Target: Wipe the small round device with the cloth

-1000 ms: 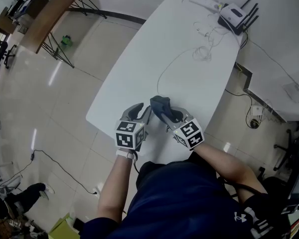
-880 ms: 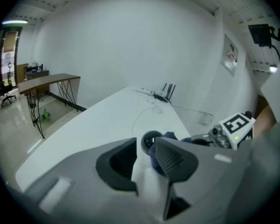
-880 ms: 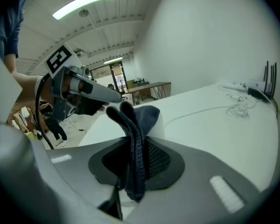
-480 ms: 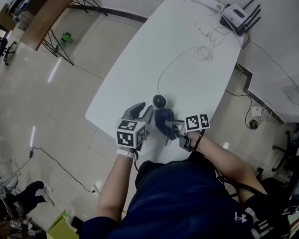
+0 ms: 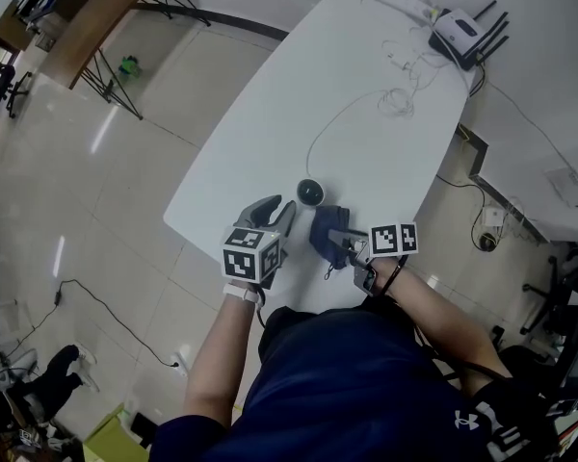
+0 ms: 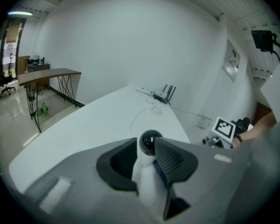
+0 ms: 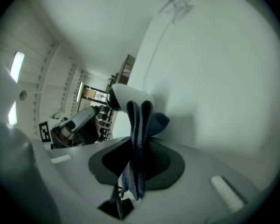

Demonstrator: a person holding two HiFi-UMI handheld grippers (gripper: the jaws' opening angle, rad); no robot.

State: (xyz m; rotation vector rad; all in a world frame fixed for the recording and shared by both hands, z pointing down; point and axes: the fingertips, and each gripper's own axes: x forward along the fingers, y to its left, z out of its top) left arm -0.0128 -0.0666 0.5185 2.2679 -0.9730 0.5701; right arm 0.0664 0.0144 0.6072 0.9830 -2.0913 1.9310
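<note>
The left gripper (image 5: 275, 211) sits low at the near edge of the table (image 5: 270, 123), its jaws partly apart and gripping nothing. From where it is parked, I'd say it is there to steady the device (image 5: 310, 193) or stop it sliding while the other side rubs. The device stands just past the fingertips, lined up with the gap. Its dark dome shows right at the mouth of the jaws in the left gripper view, but I can't tell whether a tip actually touches it. A thin cable (image 5: 308, 147) runs from it up the table, so it will not wander far.

Just right of the device and nearer the person is the blue cloth (image 5: 328, 231). It is bunched into folds that stick forward, which gives a padded nose to rub with. The right gripper (image 5: 341, 243) is clenched on the cloth, with the folds pinched flat between its pads. It is rolled onto its side, probably to bring the cloth against the device's flank. In the right gripper view the cloth's front folds reach the device's white body, and the device itself is ahead of those jaws, not between them.
</note>
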